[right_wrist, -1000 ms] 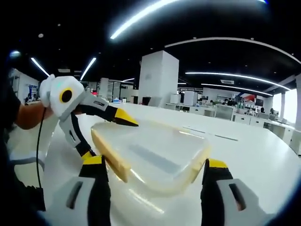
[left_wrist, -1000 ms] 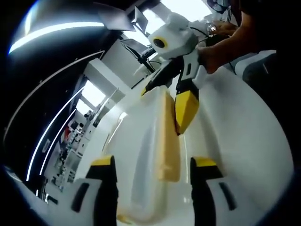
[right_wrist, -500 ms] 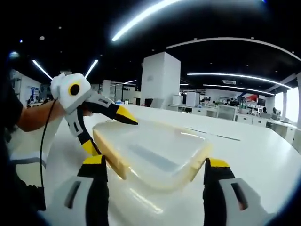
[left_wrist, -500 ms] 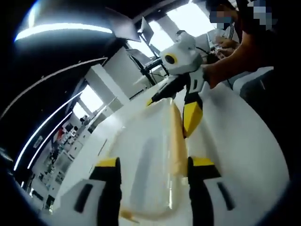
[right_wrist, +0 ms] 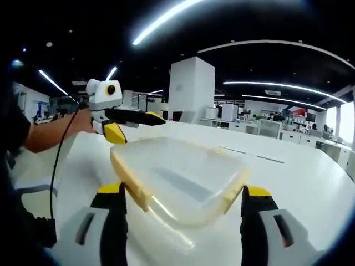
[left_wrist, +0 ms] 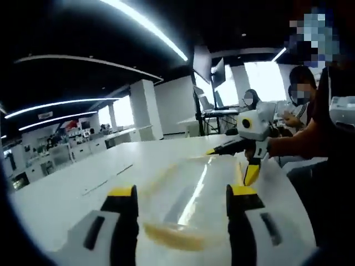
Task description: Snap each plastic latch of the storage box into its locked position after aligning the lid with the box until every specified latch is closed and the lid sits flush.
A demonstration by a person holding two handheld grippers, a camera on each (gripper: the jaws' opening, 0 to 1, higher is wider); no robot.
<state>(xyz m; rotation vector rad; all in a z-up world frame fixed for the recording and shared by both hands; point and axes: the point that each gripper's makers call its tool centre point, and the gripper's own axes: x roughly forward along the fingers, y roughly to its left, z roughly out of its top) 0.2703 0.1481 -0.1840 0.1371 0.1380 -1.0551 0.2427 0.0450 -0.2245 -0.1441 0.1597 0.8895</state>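
storage box point(right_wrist: 177, 180) between open tongs point(right_wrist: 183, 202)

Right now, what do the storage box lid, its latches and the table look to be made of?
The lid looks like translucent, glossy plastic: the pale table shows through and the lights glint off it. The latches, yellowish strips along its edges, look like opaque, duller plastic. The table is a smooth white surface, probably laminate; its faint sheen leaves that open.

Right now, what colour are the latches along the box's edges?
Pale yellow latches, on the clear storage box; right gripper view shows them best.
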